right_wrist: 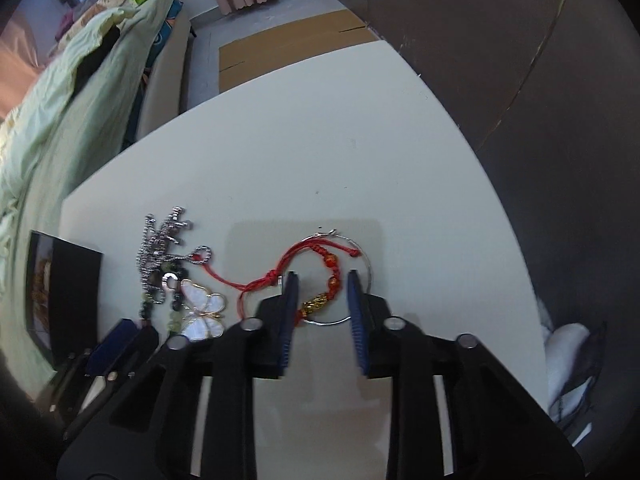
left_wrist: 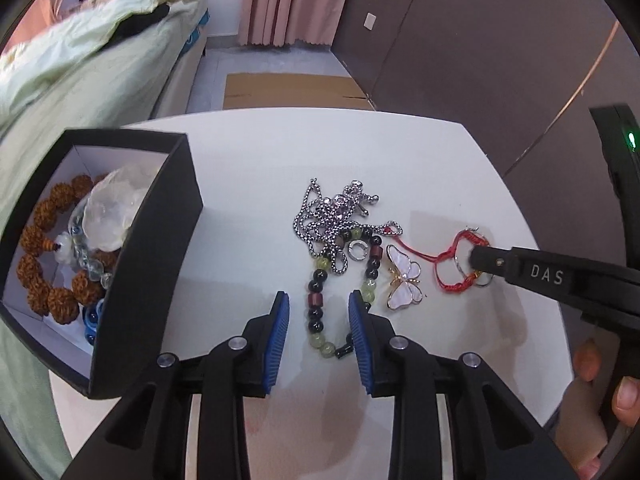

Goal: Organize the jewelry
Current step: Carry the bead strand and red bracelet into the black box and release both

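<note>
Risk: my right gripper (right_wrist: 322,312), fingers straddling the red cord bracelet (right_wrist: 320,280) unpinched, may snag the chain (left_wrist: 336,216); left gripper (left_wrist: 319,332) fingers spread around the bead bracelet (left_wrist: 320,312).

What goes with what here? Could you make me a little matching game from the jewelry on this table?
Things:
1. Brown beads
2. Butterfly
3. Red cord
4. Silver chain

Places:
A. between the right gripper's fingers
B. inside the black box
C. piled on the table, beyond the dark-and-green bead string
D. flat on the table, between the bead string and the red cord

Pairs: 1-B, 2-D, 3-A, 4-C
</note>
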Demonstrator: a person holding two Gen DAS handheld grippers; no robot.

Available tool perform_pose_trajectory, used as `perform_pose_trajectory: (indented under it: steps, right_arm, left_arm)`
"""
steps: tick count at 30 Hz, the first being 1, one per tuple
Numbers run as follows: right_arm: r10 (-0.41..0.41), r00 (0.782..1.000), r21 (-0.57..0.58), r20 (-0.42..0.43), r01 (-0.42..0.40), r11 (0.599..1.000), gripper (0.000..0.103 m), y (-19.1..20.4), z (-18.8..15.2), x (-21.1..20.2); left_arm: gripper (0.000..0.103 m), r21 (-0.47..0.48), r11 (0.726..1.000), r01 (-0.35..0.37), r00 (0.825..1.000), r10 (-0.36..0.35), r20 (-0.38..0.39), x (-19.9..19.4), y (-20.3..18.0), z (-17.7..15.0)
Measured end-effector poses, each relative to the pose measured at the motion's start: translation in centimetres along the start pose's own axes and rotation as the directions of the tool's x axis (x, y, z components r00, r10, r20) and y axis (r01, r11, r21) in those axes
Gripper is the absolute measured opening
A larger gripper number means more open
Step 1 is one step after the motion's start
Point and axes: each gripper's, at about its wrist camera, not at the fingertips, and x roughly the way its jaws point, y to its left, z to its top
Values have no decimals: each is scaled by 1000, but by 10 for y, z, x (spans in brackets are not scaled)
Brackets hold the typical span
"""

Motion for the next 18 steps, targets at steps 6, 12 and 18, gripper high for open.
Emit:
perform_pose_trajectory:
  steps: [6,12,18]
  right_arm:
    - [47,997,21,61,-49,999,8,-2,0,-16]
    - [144,982,54,124,-152,987,8,-6,-1,-39]
    - [186,965,83,185,-203,976,8,-14,-5,-60]
  left_arm:
    - [5,37,997,-62,998,61,11,5,-5,-4]
    - [5,-11,998,60,997,-60,38,-13,4,-6]
    - [5,-23,990,142,981,-138,135,-54,10,1]
